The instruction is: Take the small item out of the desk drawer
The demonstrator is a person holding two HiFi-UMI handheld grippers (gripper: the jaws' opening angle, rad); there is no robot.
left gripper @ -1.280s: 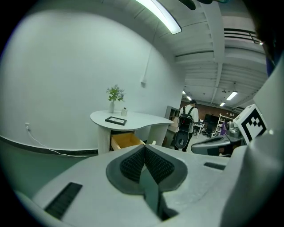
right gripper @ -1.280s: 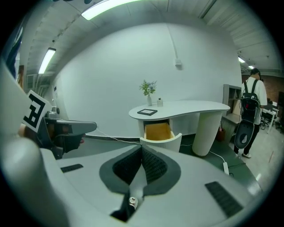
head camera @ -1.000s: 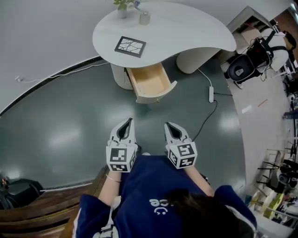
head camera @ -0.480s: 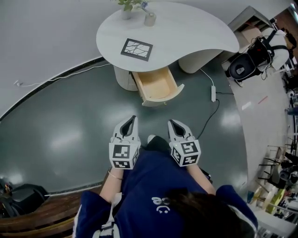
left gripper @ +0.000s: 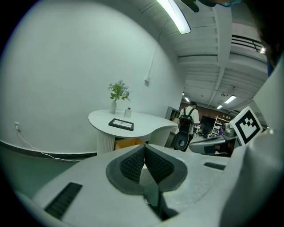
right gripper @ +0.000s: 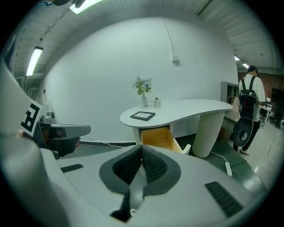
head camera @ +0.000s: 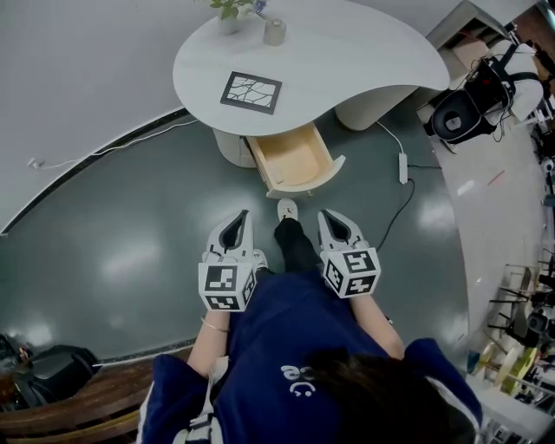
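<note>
Desk drawer (head camera: 295, 160): pulled out from under the white desk (head camera: 347, 52), open toward the person; pale wood inside.
Drawer contents: bare wooden bottom seen from the head view; the small item could not be made out in any view.
Left gripper (head camera: 242, 215): jaws pressed together, nothing between the pads; held over the grey floor, well short of the drawer.
Right gripper (head camera: 325, 215): jaws likewise closed and empty; level with the left one, pointed toward the drawer front.
Shoe (head camera: 287, 209): on the floor between the two grippers, near the drawer front.
Desk top: dark framed panel (head camera: 251, 91) lay flat above the drawer.
Vase (head camera: 227, 19): at the far edge, held a green sprig.
Small jar (head camera: 275, 33): just beside the vase; contents not discernible.
</note>
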